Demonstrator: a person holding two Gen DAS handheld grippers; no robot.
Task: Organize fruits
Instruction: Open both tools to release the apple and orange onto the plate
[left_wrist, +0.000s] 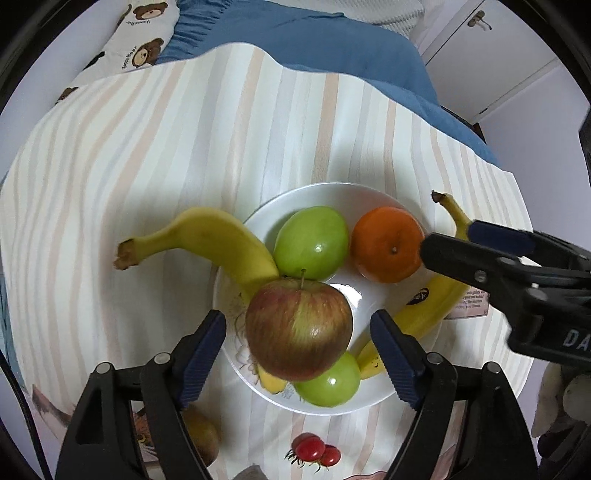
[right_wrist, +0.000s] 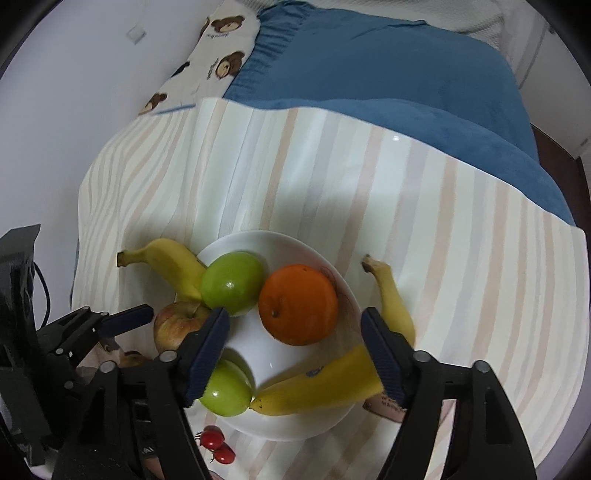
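Nearest, my left claw (left_wrist: 298, 360) hangs spread above the red-streaked round apple (left_wrist: 298, 328) on the white ceramic plate (left_wrist: 369, 291); right claw (right_wrist: 294, 356) spread too; lift straight, nudging nothing.

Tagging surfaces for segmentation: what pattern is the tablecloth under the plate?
The tablecloth has pale vertical stripes: cream, peach and light grey-blue. Right wrist view shows it best.

Orange fruit (right_wrist: 297, 305), green apples (left_wrist: 311, 243), white plate (left_wrist: 373, 295) on striped cloth (left_wrist: 184, 147) (pastel bands).
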